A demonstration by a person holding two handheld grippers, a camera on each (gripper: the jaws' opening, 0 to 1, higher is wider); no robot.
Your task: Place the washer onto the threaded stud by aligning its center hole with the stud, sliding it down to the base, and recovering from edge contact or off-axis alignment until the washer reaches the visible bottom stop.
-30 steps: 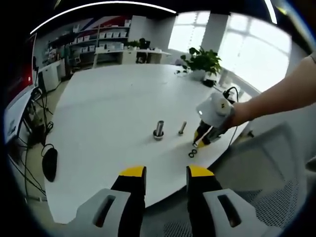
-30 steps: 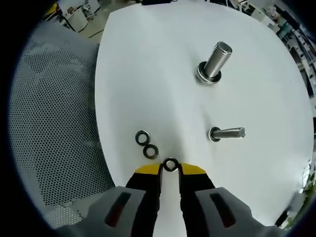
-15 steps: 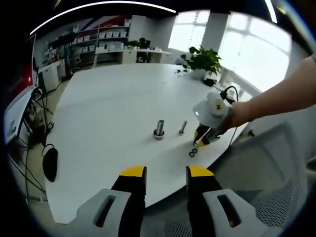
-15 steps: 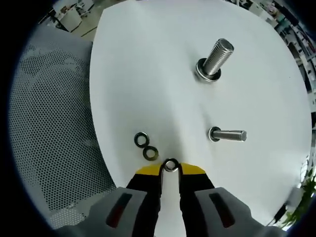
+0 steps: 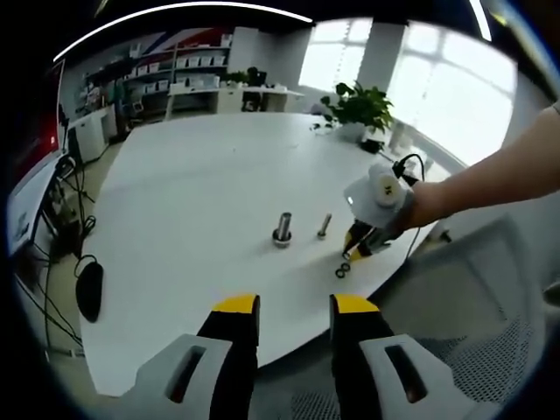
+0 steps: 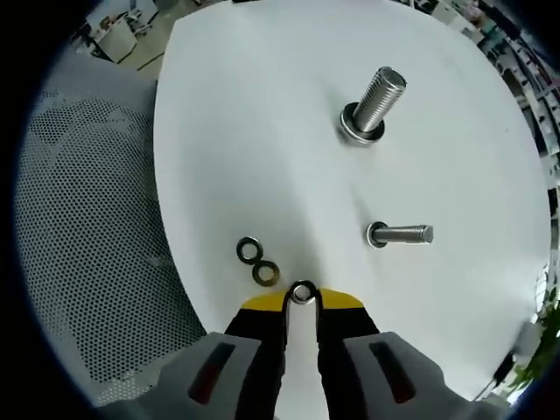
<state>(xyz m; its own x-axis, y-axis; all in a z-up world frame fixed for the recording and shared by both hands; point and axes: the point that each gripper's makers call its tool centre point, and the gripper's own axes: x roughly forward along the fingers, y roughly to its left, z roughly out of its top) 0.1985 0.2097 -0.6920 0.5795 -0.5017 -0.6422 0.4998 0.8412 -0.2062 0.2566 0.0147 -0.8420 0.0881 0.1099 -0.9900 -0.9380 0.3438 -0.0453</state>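
Three washers (image 6: 302, 291) (two studs (image 6: 374, 103))

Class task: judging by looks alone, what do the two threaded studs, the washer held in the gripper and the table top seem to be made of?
Large stud and small stud: bright silvery metal, probably steel, with glinting threads. Held washer, pinched in the right gripper: grey metal ring with a dull sheen. Table: smooth matte white, likely laminate; the look leaves it open.
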